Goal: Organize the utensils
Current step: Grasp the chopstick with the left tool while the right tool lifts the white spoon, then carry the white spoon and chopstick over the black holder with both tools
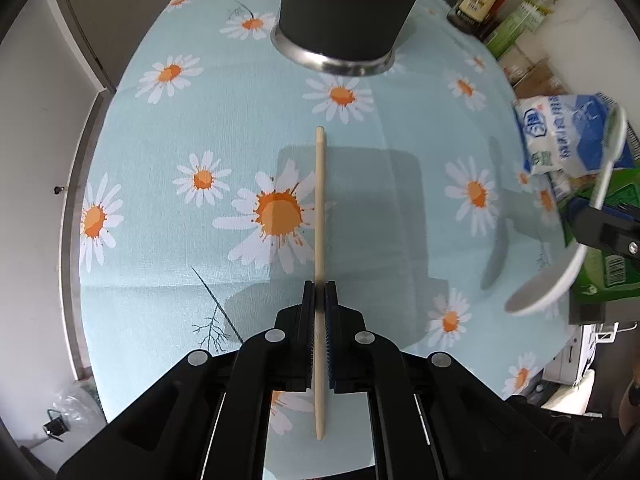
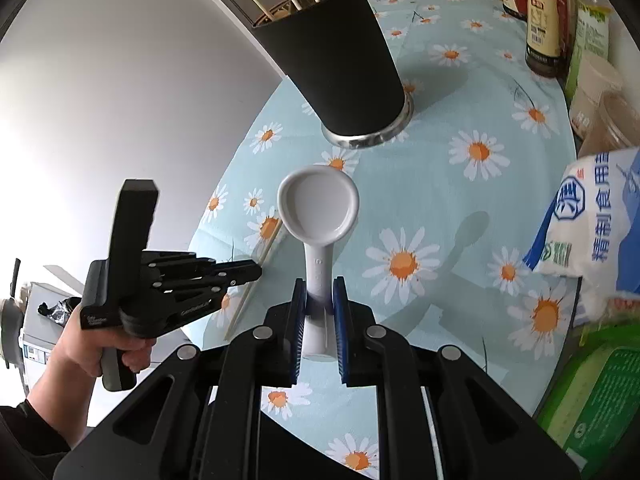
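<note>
While I look down through both wrist cameras, the biggest thing I see is the surface (image 1: 168, 128), covered by a pale blue cloth printed with white and orange daisies. Next in size is the dark utensil holder (image 2: 340, 60), a tapered cup on a shiny metal base, standing upright toward the far side of the cloth; several pale sticks poke out of its top in the right wrist view. Along the right edge of the surface stand bottles (image 2: 544, 32), a white and blue bag (image 2: 592, 232) and a green box (image 2: 592, 400).

My left hand-held gripper (image 1: 319, 292) has its jaws pressed together on a single wooden chopstick (image 1: 320, 200), pinching it partway along, so the longer part runs forward toward the holder and a short end sticks back under the fingers. In the right wrist view the person's hand (image 2: 100, 344) grips its handle, and the chopstick lies low over the cloth near its left edge; I cannot tell whether it touches.

My right hand-held gripper (image 2: 318, 292) pinches the handle of a white ceramic spoon (image 2: 320, 208) between its blue pads, bowl facing up and pointing toward the holder's base. The spoon hangs above the cloth, casting a shadow off to its right.
</note>
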The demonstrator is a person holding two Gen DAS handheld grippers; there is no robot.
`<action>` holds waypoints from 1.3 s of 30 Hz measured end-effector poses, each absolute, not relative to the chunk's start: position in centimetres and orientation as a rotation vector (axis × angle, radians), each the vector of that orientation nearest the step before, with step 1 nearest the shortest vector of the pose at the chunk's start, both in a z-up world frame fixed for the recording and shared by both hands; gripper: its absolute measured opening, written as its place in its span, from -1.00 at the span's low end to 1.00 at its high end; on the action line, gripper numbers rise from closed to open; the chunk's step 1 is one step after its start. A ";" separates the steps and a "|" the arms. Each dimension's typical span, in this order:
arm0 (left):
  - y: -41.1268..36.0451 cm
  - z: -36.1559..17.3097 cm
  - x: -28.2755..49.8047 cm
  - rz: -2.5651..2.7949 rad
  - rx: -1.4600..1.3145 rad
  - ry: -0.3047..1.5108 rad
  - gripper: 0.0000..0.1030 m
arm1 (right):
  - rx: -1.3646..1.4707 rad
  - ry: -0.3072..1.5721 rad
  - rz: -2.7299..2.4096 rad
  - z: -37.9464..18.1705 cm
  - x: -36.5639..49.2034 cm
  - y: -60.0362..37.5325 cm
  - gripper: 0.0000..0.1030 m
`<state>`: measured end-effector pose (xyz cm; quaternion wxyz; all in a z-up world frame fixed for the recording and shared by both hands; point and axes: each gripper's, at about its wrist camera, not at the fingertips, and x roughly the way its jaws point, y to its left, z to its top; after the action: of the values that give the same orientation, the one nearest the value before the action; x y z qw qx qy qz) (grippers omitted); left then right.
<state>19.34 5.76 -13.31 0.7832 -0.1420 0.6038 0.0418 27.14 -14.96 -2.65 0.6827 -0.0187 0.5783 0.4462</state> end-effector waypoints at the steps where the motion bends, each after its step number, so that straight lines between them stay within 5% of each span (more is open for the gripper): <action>1: 5.9 -13.0 19.2 0.089 -0.314 1.290 -0.93 | -0.045 1.294 0.999 -2.5 27.2 -14.8 -0.71; 39: 14.1 5.1 25.5 -0.323 -0.374 0.498 -0.93 | 0.121 0.979 0.682 10.7 34.0 -6.8 -0.71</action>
<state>25.47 14.14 5.13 0.9391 -0.1830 0.2440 -0.1583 33.96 -6.82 10.68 0.8256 0.0571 0.4606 0.3210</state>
